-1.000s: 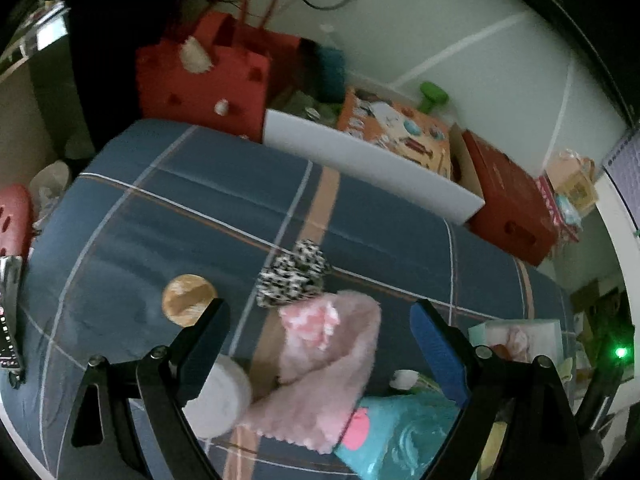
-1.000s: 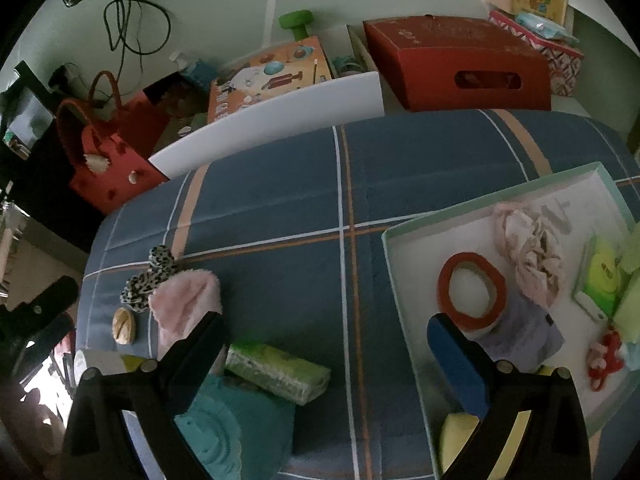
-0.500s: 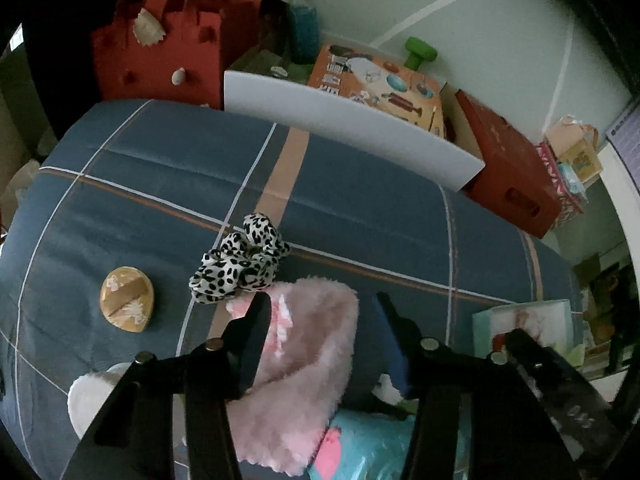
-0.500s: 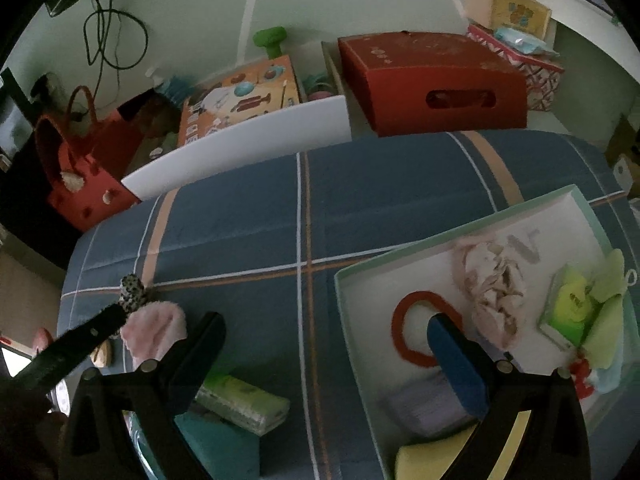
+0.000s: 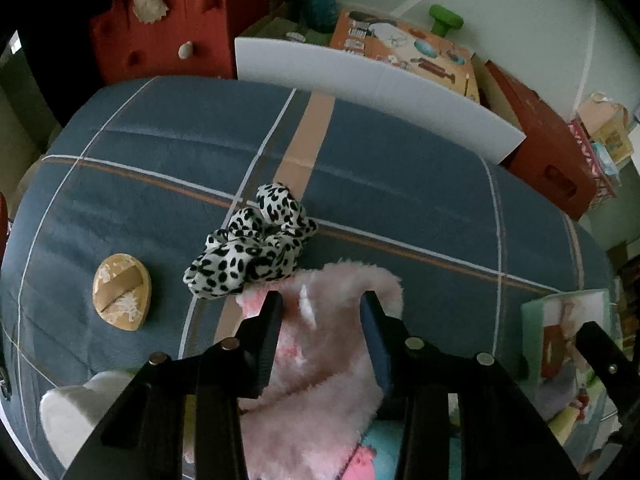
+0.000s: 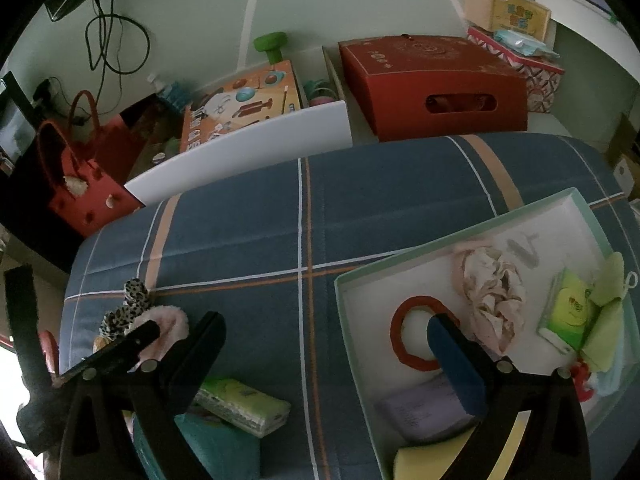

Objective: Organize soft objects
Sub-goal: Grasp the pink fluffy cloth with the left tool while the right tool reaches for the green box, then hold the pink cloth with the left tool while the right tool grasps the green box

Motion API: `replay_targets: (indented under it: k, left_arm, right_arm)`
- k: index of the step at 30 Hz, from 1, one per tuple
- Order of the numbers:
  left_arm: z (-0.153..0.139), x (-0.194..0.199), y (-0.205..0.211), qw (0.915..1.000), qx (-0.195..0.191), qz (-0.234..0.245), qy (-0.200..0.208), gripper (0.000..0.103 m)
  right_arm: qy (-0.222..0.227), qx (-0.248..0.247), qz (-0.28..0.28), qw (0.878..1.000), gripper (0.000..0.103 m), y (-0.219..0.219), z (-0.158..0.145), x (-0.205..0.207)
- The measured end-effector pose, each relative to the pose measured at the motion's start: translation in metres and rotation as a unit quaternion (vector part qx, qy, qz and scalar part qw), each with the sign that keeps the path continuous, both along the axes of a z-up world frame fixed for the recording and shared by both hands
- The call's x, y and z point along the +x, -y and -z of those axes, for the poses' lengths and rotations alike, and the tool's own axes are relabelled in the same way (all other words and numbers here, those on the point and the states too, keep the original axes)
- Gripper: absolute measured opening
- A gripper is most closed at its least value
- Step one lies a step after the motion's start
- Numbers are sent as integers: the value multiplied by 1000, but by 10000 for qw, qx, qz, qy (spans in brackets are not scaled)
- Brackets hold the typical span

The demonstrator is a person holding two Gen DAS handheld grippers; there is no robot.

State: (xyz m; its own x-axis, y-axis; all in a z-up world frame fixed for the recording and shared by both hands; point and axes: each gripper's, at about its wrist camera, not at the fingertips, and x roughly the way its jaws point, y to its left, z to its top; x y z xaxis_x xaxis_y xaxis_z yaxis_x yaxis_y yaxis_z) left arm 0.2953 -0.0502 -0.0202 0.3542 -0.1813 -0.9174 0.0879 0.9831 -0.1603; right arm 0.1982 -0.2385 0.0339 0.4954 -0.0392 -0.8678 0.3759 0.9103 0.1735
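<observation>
A fluffy pink cloth (image 5: pixel 332 364) lies on the blue plaid bed (image 5: pixel 168 184). My left gripper (image 5: pixel 320 304) sits low over it, its jaws partly closed with the pink fluff between them; whether they pinch it is unclear. A leopard-print scrunchie (image 5: pixel 252 240) lies just beyond the fingers. My right gripper (image 6: pixel 324 328) is open and empty above the bed, beside a pale green tray (image 6: pixel 348 304) holding a red ring (image 6: pixel 400 328), a beige scrunchie (image 6: pixel 492 296) and other soft items. The pink cloth (image 6: pixel 168 320) and the left gripper also show in the right wrist view.
A tan oval pad (image 5: pixel 120 292) and a white round object (image 5: pixel 72 412) lie left of the pink cloth. A green tissue pack (image 6: pixel 244 404) and a teal item (image 6: pixel 216 448) lie near the bed's front. A white board (image 5: pixel 376 84), red bag (image 5: pixel 160 28) and red box (image 6: pixel 432 84) stand behind the bed.
My left gripper has moved forward and down onto the pink cloth, and its jaws have narrowed around the fluff. The right gripper has shifted slightly and stays open.
</observation>
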Motion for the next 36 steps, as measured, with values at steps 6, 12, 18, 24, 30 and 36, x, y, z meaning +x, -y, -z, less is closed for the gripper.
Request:
replay_targets:
  k: [6,12,18,24,30,36]
  left_arm:
    - [8,2,0,9999,32,-96,28,20]
    - [4,2,-5,9997,-155,-146,147,8]
    - [-10,-5,-9,9987,-438,-143,211,7]
    - [-35,-16,-16,9971,-593,-171,437,7]
    - [-56,-32,-24,9951,-744,-223,607,7]
    - [-70,-49,-28,9935,-836,-235,737,7]
  right_arm:
    - [-11,33,-49,10000,102,0,3,1]
    - [-44,44,-121,9999,102,-4,5,2]
    - [-77,48,-153,9998,102,-5,5,2]
    - [-101,17,-241,9997,102,-11,3,0]
    - [-154,4,-226,9996,102,-10,1,-6]
    - [-207,32,-210,9996,102,-7,-1,-15]
